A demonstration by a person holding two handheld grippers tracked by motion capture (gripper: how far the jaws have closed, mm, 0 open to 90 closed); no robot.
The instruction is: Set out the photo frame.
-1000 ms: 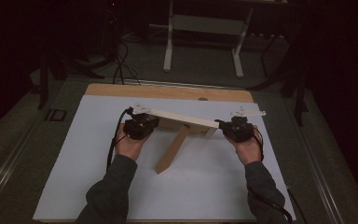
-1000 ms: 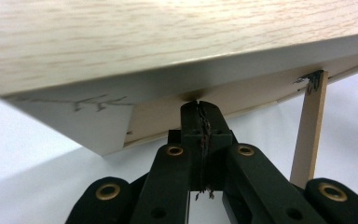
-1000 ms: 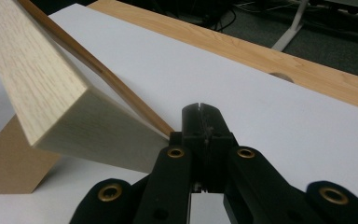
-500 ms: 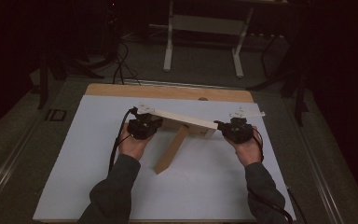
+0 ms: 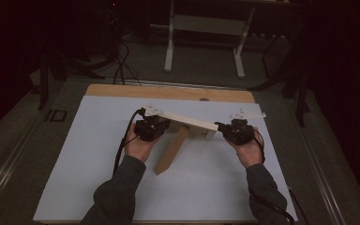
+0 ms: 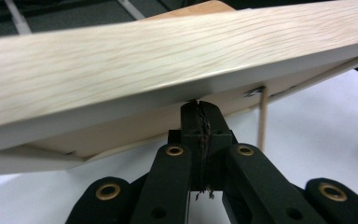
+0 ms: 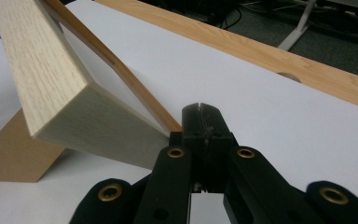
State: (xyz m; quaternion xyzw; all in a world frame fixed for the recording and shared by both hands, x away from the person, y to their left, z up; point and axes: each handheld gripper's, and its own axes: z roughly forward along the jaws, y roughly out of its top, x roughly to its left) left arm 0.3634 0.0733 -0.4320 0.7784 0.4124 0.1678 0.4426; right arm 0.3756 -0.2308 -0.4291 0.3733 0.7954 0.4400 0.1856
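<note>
From above, the pale oak-grain rectangular frame (image 5: 187, 123) hangs tilted over the white worktop (image 5: 89, 154) between both tools. The left tool (image 6: 199, 108) is closed tight against its underside edge — its view reveals a thin strut. The right tool (image 7: 204, 111), also closed, meets the frame's corner beside its brown cardboard stand (image 7: 14, 156).

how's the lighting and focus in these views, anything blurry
High view: dim, dark surroundings, only the white sheet lit. Left gripper view: wooden frame soft and blurred close up, left tongs sharper. Right gripper view: bright, mostly crisp, background soft.
</note>
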